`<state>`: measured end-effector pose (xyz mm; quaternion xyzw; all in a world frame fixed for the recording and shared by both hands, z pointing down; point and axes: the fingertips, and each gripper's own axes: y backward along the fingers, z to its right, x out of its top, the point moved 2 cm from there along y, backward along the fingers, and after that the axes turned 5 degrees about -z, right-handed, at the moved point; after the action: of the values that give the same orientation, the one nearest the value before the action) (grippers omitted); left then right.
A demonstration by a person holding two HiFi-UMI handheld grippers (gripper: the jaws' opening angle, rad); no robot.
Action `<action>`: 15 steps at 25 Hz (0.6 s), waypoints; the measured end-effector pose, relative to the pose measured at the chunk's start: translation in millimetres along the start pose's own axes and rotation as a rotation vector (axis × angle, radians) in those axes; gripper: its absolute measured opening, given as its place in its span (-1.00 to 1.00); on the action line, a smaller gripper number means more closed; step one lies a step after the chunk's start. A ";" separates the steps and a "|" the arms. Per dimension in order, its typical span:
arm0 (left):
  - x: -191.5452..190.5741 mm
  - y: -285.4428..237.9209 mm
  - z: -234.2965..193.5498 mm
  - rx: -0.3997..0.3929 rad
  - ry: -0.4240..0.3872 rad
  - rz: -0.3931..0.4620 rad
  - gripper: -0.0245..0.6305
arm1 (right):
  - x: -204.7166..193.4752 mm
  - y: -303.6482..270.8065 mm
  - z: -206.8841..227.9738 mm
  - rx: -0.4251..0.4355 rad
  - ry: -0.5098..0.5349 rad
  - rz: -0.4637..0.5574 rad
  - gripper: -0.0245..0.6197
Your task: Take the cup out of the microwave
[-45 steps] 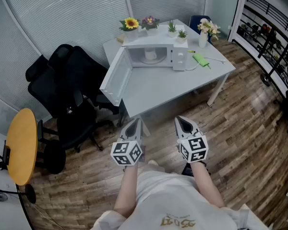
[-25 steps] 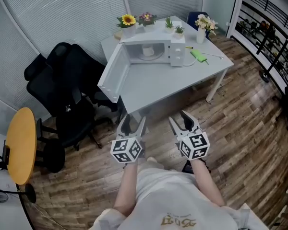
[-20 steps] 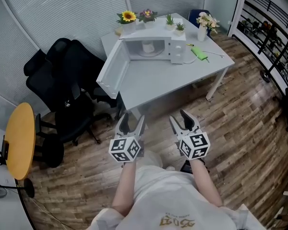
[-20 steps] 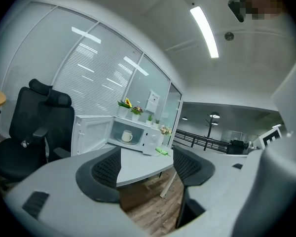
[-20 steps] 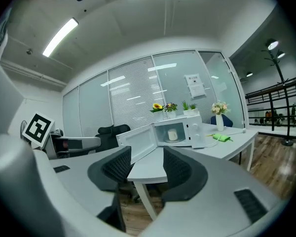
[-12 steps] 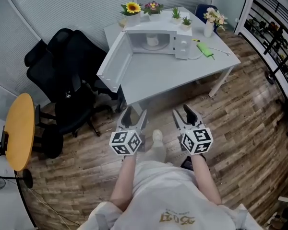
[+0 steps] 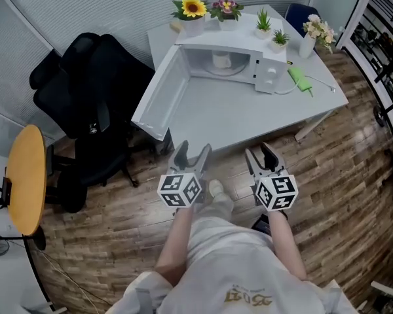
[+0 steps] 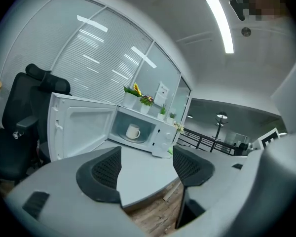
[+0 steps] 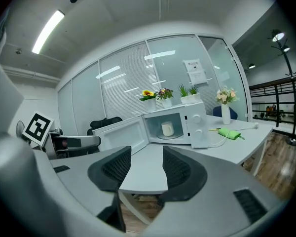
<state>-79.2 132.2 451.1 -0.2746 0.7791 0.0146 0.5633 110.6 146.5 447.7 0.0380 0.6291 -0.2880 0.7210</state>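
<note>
short of the counter point(image 7: 239, 113), left gripper point(image 7: 191, 151) and right gripper point(image 7: 262, 153) jaws parted, empty, eyeing white cup point(image 7: 221, 59) inside open microwave point(image 7: 269, 77): likely light, rigid, breakable, best pinched across its wall.

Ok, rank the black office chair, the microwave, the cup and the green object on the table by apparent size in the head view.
1. black office chair: largest.
2. microwave, open door included.
3. green object and cup: both small and about alike, so I won't rank one over the other.
</note>
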 end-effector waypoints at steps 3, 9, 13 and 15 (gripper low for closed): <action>19.6 -42.7 -20.0 0.005 0.010 -0.014 0.07 | 16.7 -42.8 18.4 -0.006 0.010 -0.025 -0.29; 44.3 -121.2 -54.8 0.000 0.022 -0.054 0.06 | 37.3 -120.0 51.7 -0.017 0.013 -0.072 -0.29; 55.2 -162.4 -76.0 -0.002 0.019 -0.087 0.06 | 44.0 -162.1 67.5 -0.022 0.007 -0.102 -0.29; 59.4 -181.2 -85.1 -0.006 0.015 -0.105 0.06 | 47.8 -180.7 74.6 -0.027 0.003 -0.109 -0.29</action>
<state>-85.4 -74.4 481.4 -0.3170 0.7678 -0.0147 0.5565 95.0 -52.3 474.2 -0.0057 0.6350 -0.3182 0.7039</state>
